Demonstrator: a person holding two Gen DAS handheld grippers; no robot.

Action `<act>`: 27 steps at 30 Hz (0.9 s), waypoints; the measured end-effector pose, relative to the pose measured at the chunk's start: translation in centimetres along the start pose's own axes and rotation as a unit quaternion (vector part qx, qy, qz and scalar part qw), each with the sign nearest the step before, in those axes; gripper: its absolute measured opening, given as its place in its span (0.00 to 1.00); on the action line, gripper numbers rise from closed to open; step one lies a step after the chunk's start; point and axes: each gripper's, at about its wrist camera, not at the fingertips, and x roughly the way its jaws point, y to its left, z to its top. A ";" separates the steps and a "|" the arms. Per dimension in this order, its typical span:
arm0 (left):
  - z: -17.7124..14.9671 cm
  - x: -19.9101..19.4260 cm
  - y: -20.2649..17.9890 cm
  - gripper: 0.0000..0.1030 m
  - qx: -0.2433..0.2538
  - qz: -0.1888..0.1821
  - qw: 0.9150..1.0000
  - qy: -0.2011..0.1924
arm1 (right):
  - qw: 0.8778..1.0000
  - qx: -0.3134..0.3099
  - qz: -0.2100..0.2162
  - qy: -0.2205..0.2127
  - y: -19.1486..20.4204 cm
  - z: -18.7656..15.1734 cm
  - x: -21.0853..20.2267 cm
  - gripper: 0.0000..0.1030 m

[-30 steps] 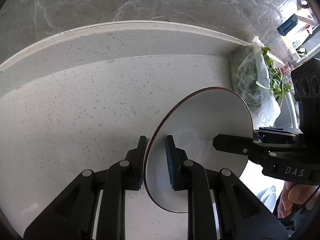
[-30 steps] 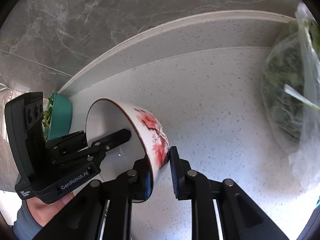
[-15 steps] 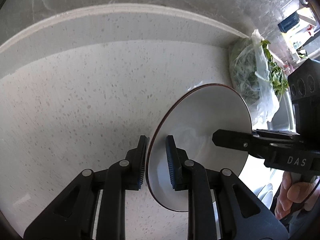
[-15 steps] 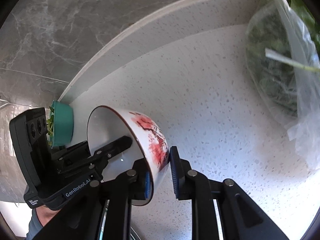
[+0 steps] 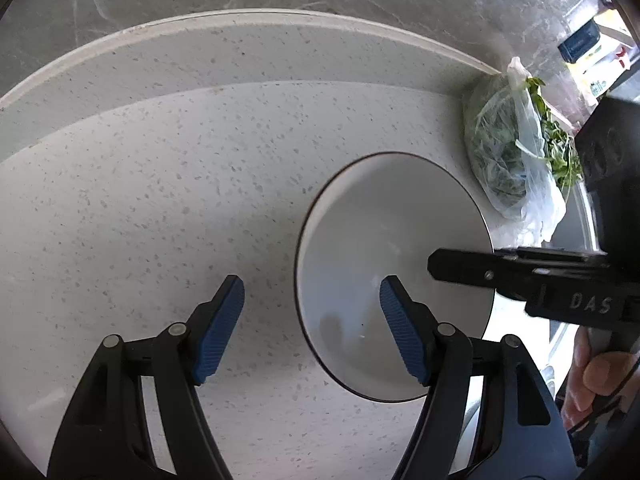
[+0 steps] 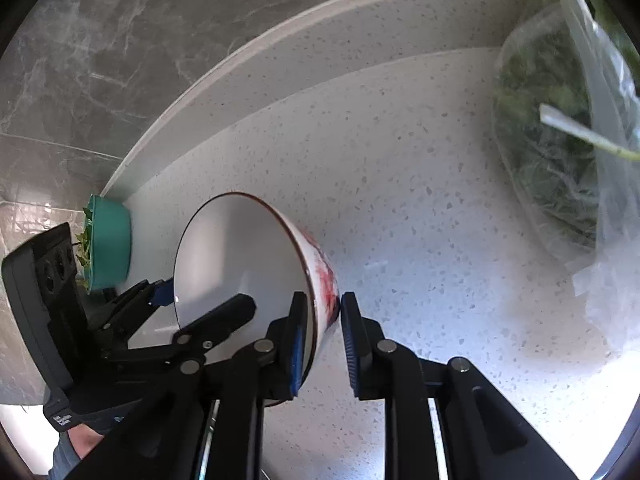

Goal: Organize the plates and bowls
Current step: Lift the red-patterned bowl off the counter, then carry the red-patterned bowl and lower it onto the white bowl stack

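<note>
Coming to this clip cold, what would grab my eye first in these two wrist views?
The white bowl with red painting, tilted on its side, pinched by its rim in the right gripper. Next, the left gripper, whose jaws have just been opening, straddling the bowl's left rim. A bag of greens lies far right on the speckled counter.

Bowl (image 6: 248, 264) above counter (image 6: 420, 240); bagged greens (image 6: 560, 140) to right, basin (image 6: 110, 240) at left by backsplash.
</note>
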 end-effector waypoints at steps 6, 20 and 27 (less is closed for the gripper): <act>0.0 1.1 -0.3 0.23 0.010 -0.009 1.000 0.014 | 1.000 -0.017 -0.014 0.002 0.4 0.0 0.6 0.17; 0.3 -0.1 -0.7 0.17 0.006 -0.018 1.000 0.009 | 1.000 -0.006 -0.008 -0.010 0.4 -0.2 -0.4 0.14; -0.3 -2.7 -2.3 0.17 0.018 -0.025 1.000 0.005 | 1.000 -0.005 -0.001 -0.021 0.4 -1.6 -2.9 0.14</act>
